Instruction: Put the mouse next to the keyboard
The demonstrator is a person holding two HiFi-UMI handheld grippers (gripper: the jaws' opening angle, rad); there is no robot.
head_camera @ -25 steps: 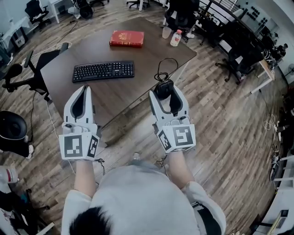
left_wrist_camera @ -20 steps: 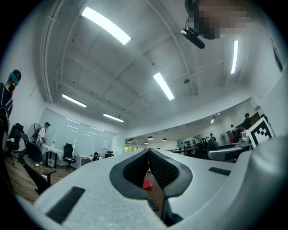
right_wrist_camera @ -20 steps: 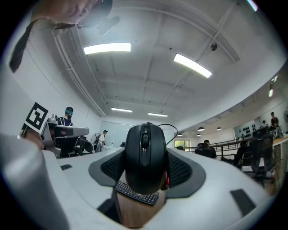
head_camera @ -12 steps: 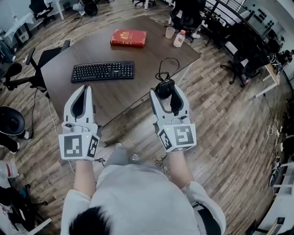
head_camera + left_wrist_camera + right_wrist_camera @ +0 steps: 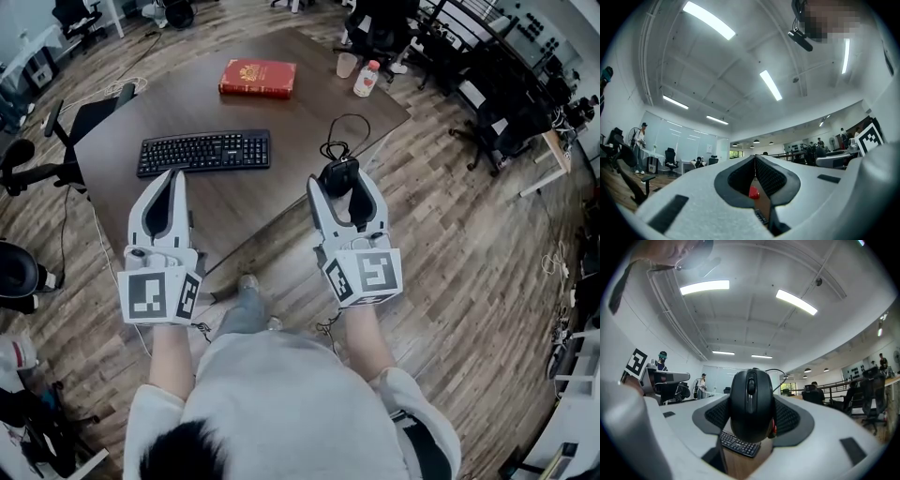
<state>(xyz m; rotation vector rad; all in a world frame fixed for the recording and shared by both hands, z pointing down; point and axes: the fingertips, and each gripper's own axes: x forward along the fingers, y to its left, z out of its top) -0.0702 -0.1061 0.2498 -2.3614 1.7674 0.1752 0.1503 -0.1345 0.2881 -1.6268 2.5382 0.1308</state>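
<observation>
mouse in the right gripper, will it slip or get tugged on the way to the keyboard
The mouse looks smooth and rounded, so it could pivot between the textured pads. Its looped cable seems floppy and may drag slightly. Probably light.

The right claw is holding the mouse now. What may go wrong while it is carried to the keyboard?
1. The cable lies looped on the table; it may snag, or tug the mouse on the way to the keyboard.
2. The right claw grips the mouse only by its sides, seemingly near the table edge; a slip there might drop it to the floor.
</observation>
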